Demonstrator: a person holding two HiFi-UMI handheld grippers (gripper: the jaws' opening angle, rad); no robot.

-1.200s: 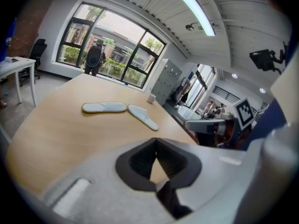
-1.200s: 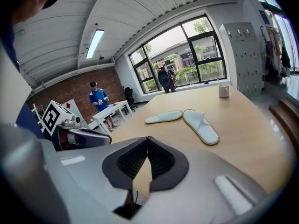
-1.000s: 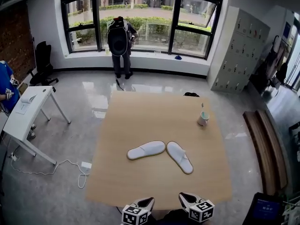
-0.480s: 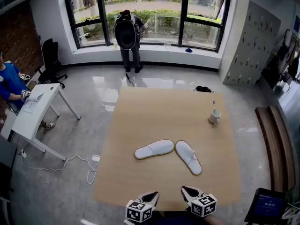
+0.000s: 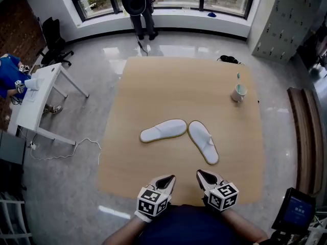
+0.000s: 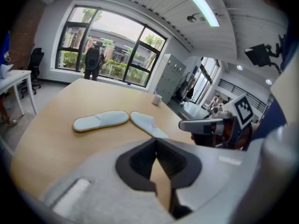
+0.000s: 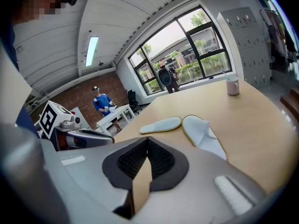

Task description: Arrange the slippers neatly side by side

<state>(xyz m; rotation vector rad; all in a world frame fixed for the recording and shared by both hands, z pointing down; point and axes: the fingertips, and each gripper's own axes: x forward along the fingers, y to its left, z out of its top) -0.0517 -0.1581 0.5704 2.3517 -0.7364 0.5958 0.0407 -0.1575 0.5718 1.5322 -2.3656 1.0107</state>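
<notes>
Two white slippers lie on the wooden table (image 5: 153, 86), heels close together and toes splayed apart in a V. The left slipper (image 5: 163, 130) (image 6: 100, 120) (image 7: 161, 124) lies nearly crosswise; the right slipper (image 5: 203, 141) (image 6: 147, 124) (image 7: 203, 134) runs toward me at a slant. My left gripper (image 5: 169, 179) (image 6: 156, 141) is shut and empty over the table's near edge, well short of the slippers. Beside it, my right gripper (image 5: 200, 175) (image 7: 147, 141) is also shut and empty.
A white cup (image 5: 238, 92) with a toothbrush stands at the table's far right. A white desk (image 5: 38, 101) and a seated person in blue (image 5: 7, 78) are at the left. Another person (image 5: 138, 1) stands by the window. A bench (image 5: 306, 137) runs along the right.
The head view has tilted downward, so the table and slippers sit higher in the picture and both grippers show more fully. The slippers have not moved on the table.
</notes>
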